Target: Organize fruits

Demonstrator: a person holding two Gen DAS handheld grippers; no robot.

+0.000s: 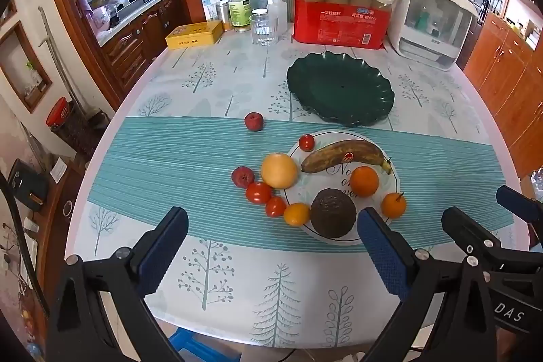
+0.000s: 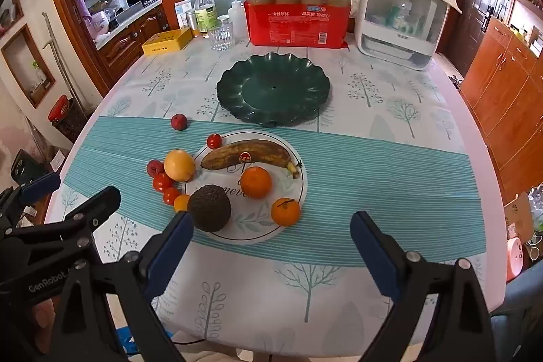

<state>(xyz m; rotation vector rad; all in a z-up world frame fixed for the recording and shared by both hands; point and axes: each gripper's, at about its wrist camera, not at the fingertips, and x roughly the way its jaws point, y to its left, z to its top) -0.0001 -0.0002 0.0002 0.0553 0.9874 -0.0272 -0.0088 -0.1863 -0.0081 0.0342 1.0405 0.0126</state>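
Observation:
A white plate (image 1: 395, 189) (image 2: 298, 192) on the teal runner holds a browned banana (image 1: 342, 155) (image 2: 247, 154), an orange (image 1: 363, 181) (image 2: 256, 181) and a dark avocado (image 1: 333, 212) (image 2: 209, 208). A mandarin (image 1: 393, 205) (image 2: 285, 211) sits at its rim. A yellow grapefruit (image 1: 279, 170) (image 2: 179, 165), several small tomatoes and red fruits lie around its left side. An empty dark green plate (image 1: 340, 89) (image 2: 273, 89) stands behind. My left gripper (image 1: 271, 243) and right gripper (image 2: 268, 243) are open and empty, hovering near the table's front edge.
At the back stand a red cup package (image 1: 342, 19), a white appliance (image 1: 432, 19), a glass (image 1: 263, 29), bottles and a yellow tin (image 1: 194, 34). A lone red fruit (image 1: 254, 121) lies left of the green plate. Cabinets flank both sides of the table.

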